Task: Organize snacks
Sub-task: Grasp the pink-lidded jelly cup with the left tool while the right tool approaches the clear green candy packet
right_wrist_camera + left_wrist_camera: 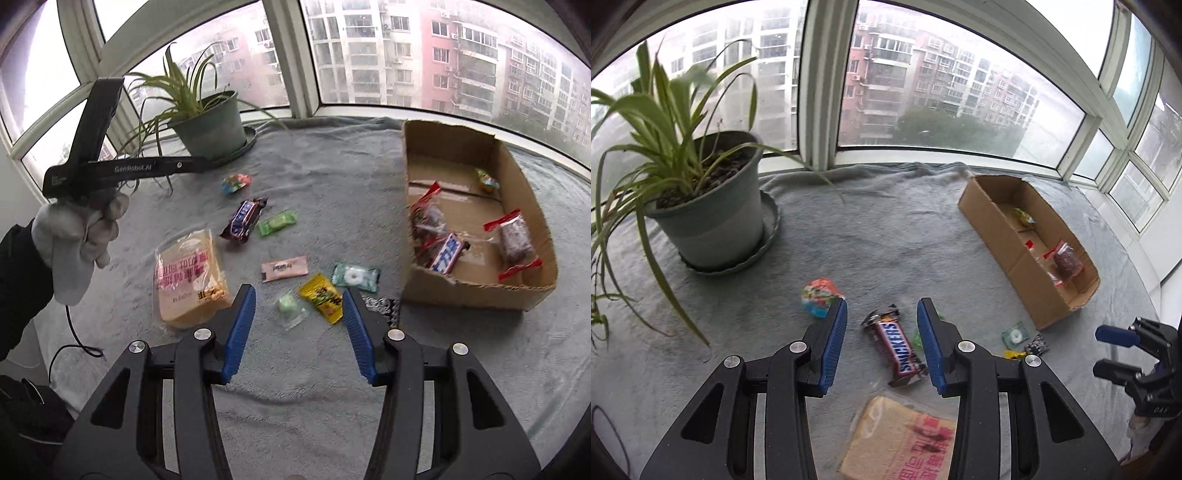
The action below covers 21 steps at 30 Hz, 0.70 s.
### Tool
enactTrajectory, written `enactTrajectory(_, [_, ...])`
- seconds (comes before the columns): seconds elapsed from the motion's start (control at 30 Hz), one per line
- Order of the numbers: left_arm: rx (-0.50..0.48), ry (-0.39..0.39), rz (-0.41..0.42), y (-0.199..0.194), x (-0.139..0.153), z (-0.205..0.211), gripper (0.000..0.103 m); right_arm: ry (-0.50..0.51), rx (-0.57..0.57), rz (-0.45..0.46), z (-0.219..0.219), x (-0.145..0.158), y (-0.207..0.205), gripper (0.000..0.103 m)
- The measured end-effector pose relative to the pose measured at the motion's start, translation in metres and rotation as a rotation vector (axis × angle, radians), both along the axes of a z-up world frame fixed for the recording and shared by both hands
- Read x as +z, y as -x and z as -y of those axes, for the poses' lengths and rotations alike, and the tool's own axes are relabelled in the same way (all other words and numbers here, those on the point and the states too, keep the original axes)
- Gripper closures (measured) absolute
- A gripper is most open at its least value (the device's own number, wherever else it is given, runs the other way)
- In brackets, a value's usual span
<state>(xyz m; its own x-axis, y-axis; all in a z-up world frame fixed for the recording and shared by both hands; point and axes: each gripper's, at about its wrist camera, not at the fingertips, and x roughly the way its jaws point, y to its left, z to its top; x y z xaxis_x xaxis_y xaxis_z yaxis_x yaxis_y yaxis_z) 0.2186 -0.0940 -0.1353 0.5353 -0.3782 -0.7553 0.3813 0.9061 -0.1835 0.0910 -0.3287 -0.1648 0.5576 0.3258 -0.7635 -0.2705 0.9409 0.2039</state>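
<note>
Left gripper (882, 306): jaws apart, nothing held; hangs over the Snickers bar (897, 347), which lies on the blanket between the blue pads, touching neither.
Right gripper (299, 293): jaws apart and empty; yellow packet (322, 297) and pale green candy (290, 306) lie on the blanket between its fingertips.
Cardboard box (461, 293): near the right edge of the blanket, open top, holding 2 red-ended bags, a blue bar and 1 small sweet at the far end.
Loose snacks: large biscuit pack (190, 275) toward the left edge; pink sachet (284, 268), mint packet (355, 276), green wafer (277, 222) mid-blanket; a blurred round wrapper (820, 297), probably candy.
Surface: grey blanket (325, 166) on a window ledge.
Room: potted plant (709, 206) at the far left corner; apartment blocks outside.
</note>
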Motion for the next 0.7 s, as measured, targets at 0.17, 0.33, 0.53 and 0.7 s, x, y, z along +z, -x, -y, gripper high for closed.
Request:
enactTrajectory(0.17, [0.025, -0.035, -0.029, -0.012, -0.022, -0.015, 0.065, 0.027, 0.027, -0.037, -0.015, -0.021, -0.006, 0.052])
enactTrajectory(0.33, [0.020, -0.083, -0.042, -0.026, -0.040, -0.013, 0.065, 0.026, 0.042, -0.065, -0.020, -0.031, -0.016, 0.062])
enactTrajectory(0.53, [-0.005, -0.135, -0.045, -0.040, -0.056, -0.006, 0.065, 0.039, 0.060, -0.088, -0.024, -0.041, -0.026, 0.063])
enactTrajectory(0.7, [-0.003, -0.151, -0.058, -0.048, -0.064, -0.008, 0.059, 0.070, 0.080, -0.104, -0.029, -0.049, -0.031, 0.064])
